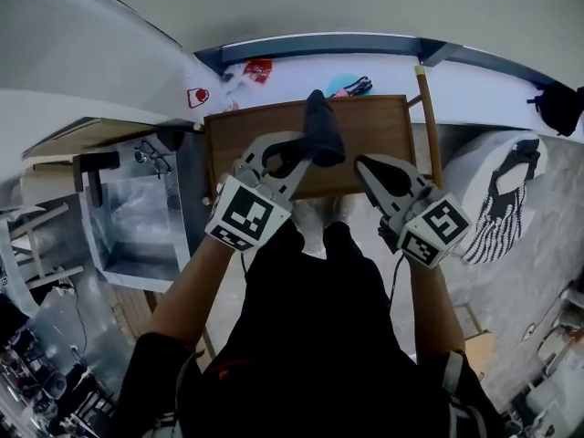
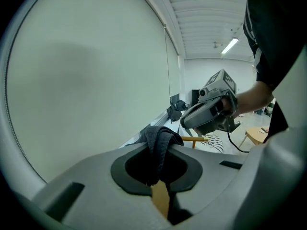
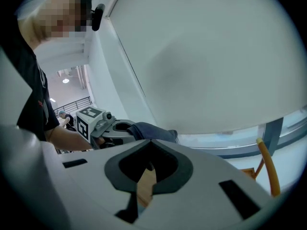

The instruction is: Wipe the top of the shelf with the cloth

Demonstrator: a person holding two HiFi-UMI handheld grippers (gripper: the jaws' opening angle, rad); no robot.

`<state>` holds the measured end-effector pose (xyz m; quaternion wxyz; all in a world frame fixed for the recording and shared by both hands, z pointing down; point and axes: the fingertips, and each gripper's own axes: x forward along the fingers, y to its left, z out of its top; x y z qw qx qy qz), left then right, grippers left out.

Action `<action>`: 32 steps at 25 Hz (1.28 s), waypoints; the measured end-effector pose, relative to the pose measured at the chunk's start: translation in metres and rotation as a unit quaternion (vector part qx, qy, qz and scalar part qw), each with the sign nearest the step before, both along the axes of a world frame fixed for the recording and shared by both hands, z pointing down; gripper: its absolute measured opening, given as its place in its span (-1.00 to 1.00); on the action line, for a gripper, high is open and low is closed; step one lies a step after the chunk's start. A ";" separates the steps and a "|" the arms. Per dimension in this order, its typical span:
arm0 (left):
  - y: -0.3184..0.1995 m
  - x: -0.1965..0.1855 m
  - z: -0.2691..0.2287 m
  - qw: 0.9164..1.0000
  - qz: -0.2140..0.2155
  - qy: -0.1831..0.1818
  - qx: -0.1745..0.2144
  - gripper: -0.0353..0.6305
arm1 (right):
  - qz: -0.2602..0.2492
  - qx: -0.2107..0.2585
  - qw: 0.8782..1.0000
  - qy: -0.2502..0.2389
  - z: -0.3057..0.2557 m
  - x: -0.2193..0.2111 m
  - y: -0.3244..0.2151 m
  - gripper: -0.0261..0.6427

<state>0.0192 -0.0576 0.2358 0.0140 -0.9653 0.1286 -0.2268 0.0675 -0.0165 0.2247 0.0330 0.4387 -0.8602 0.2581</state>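
Note:
The brown wooden shelf top [image 1: 365, 130] lies below and ahead of me in the head view. My left gripper [image 1: 303, 153] is shut on a dark cloth [image 1: 321, 128], which bunches up over the middle of the shelf. In the left gripper view the cloth [image 2: 158, 145] hangs between the jaws. My right gripper [image 1: 362, 164] hovers over the shelf's front edge, just right of the cloth, shut and holding nothing. The right gripper view shows the left gripper [image 3: 103, 128] with the cloth [image 3: 153, 131], and a strip of the wood [image 3: 144, 183] below its own shut jaws.
Behind the shelf a white ledge [image 1: 474, 85] carries a red item [image 1: 258, 68] and a blue item [image 1: 345, 85]. A yellow wooden rod [image 1: 427, 121] stands at the shelf's right end. A metal bin [image 1: 137, 217] is at left, a white patterned cushion [image 1: 502, 199] at right.

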 end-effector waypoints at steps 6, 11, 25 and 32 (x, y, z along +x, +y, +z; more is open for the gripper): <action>0.000 -0.052 -0.030 0.999 -0.036 0.019 0.012 -0.77 | -0.030 0.029 0.999 0.013 -0.032 -0.042 -0.016 -0.91; 0.002 -0.091 -0.046 0.997 -0.062 0.029 0.019 -0.77 | -0.046 0.045 0.998 0.020 -0.053 -0.073 -0.021 -0.91; -0.006 -0.172 -0.063 0.991 -0.117 0.050 0.030 -0.77 | -0.083 0.066 0.994 0.042 -0.074 -0.142 -0.032 -0.91; -0.011 -0.186 -0.060 0.991 -0.122 0.050 0.027 -0.77 | -0.092 0.063 0.993 0.041 -0.073 -0.159 -0.037 -0.91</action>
